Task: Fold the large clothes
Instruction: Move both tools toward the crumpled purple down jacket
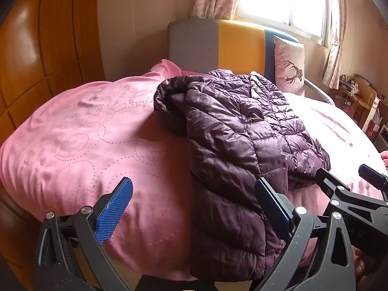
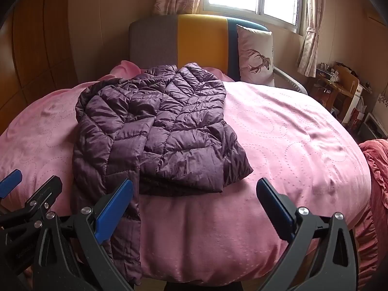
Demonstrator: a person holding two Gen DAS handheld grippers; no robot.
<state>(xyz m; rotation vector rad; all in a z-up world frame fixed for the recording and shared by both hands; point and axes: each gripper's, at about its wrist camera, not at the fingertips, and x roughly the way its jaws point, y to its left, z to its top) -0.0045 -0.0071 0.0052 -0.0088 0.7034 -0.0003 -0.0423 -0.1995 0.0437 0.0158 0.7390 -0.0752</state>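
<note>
A dark purple quilted puffer jacket [image 1: 237,131] lies partly folded on the pink bed cover [image 1: 84,133], one sleeve hanging over the bed's near edge. It also shows in the right wrist view [image 2: 165,126], its sleeve [image 2: 118,218] draping down beside my left finger. My left gripper [image 1: 194,208] is open and empty, jaws spread at the near edge with the hanging sleeve between them. My right gripper [image 2: 194,208] is open and empty, over bare cover right of the jacket. Each gripper shows in the other's view: the right [image 1: 351,181], the left [image 2: 29,189].
A grey, yellow and blue headboard [image 2: 194,41] and a deer-print pillow [image 2: 257,55] stand at the far end. A wooden wardrobe [image 1: 36,48] is at left. A cluttered desk [image 2: 339,84] and a pink ruffled blanket [image 2: 375,165] are at right.
</note>
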